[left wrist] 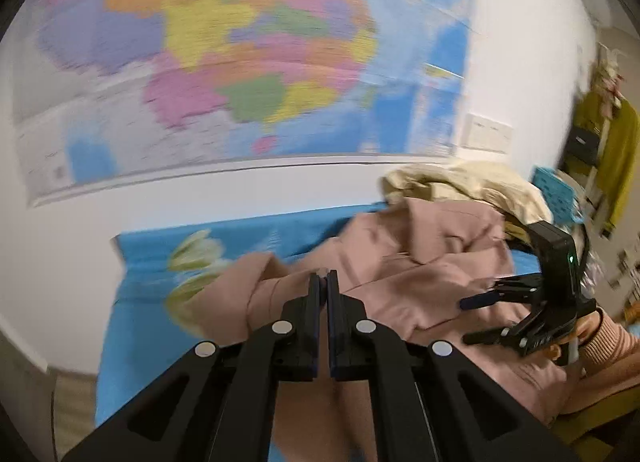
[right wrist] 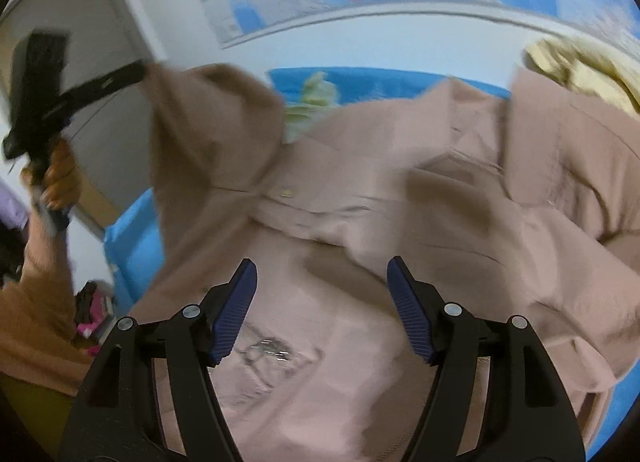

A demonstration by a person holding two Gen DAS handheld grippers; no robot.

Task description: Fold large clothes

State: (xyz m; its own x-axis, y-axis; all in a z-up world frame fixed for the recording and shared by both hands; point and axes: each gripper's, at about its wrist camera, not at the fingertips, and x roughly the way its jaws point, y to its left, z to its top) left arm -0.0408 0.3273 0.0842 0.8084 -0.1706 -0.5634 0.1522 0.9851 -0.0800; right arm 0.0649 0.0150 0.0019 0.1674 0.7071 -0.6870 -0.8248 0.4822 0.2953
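A large pink garment [left wrist: 424, 274] lies crumpled on a blue floral bedsheet [left wrist: 160, 258]. My left gripper [left wrist: 324, 280] is shut on a fold of it and lifts that part up; in the right wrist view the left gripper [right wrist: 140, 70] holds a raised pink flap at the upper left. My right gripper [right wrist: 322, 270] is open and empty, hovering over the pink garment [right wrist: 360, 202]. It also shows in the left wrist view [left wrist: 476, 318] at the right, jaws apart above the cloth.
A cream garment [left wrist: 468, 182] is piled behind the pink one by the wall. A world map [left wrist: 240, 62] hangs on the white wall. A turquoise basket [left wrist: 556, 190] and yellow hanging clothes [left wrist: 620, 150] are at the right.
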